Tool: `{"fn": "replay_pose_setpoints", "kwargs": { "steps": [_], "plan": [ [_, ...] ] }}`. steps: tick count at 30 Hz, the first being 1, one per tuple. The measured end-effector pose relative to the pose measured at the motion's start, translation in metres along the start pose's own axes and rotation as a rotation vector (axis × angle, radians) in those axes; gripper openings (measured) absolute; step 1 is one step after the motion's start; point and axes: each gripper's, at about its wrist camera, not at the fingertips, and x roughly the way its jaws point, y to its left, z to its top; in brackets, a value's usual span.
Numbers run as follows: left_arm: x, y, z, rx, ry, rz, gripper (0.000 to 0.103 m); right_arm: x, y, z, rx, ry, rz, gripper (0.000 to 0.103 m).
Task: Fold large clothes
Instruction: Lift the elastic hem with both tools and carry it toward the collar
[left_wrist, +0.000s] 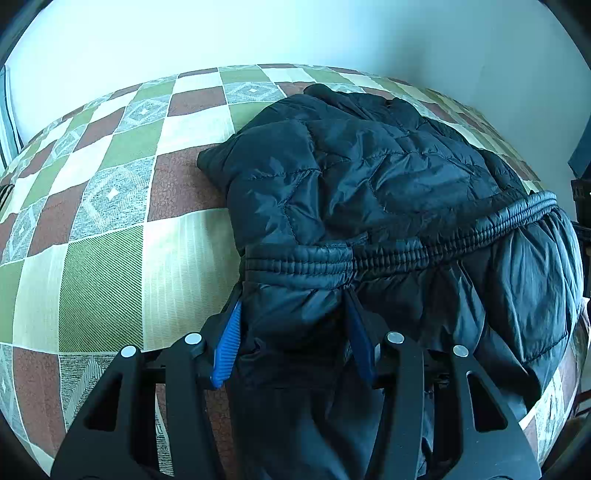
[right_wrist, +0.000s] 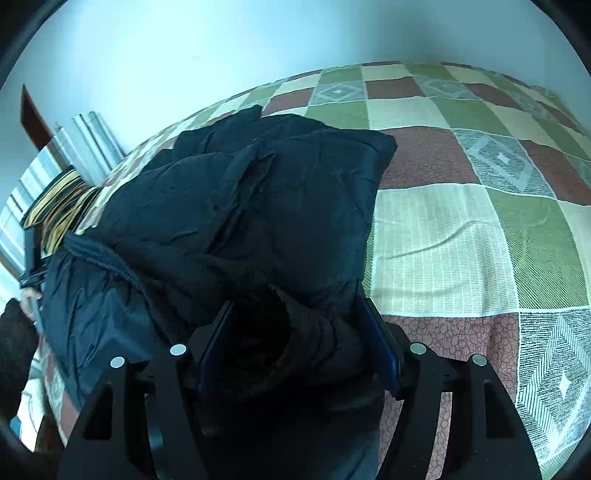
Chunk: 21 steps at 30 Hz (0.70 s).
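Spread across the checked bedspread (left_wrist: 110, 258) is a dark quilted jacket (left_wrist: 369, 177), folded into a bulky heap whose near part is draped over the front edge of the bed. An elastic ribbed hem band (left_wrist: 406, 247) is seen running across the jacket in the left wrist view, with puffy fabric gathered below it.

The left gripper (left_wrist: 295, 321) is pointed down at the near edge of the jacket. Jacket fabric is bunched between its blue pads (left_wrist: 227, 343), and both pads are seen lying against the cloth on either side, so the fabric appears to be pinched between them just under the hem band.

The right gripper (right_wrist: 299, 332) is likewise lowered onto the jacket at its near right corner. A thick fold of the dark fabric is filled in between the two fingers, whose blue inner faces (right_wrist: 384, 350) are pressed against it on both sides; the jaws are held wide by the bulk of the cloth.

At the left edge of the right wrist view, a striped cushion or cloth (right_wrist: 59, 210) is seen beyond the jacket, beside a white radiator (right_wrist: 92, 140). Part of a dark sleeve (right_wrist: 14, 350) is visible low on that edge. A pale wall (left_wrist: 295, 33) is seen behind the bed.
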Motion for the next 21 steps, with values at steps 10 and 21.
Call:
{"fn": "replay_pose_setpoints", "kwargs": {
  "steps": [10,21],
  "plan": [
    [0.0,0.001,0.0,-0.011,0.003,0.004,0.051,-0.04,-0.016,-0.014,0.055,-0.081,0.133,0.074],
    [-0.001,0.003,0.0,-0.027,0.003,0.001,0.051,-0.032,-0.004,-0.013,-0.027,-0.069,0.058,0.081]
  ]
}}
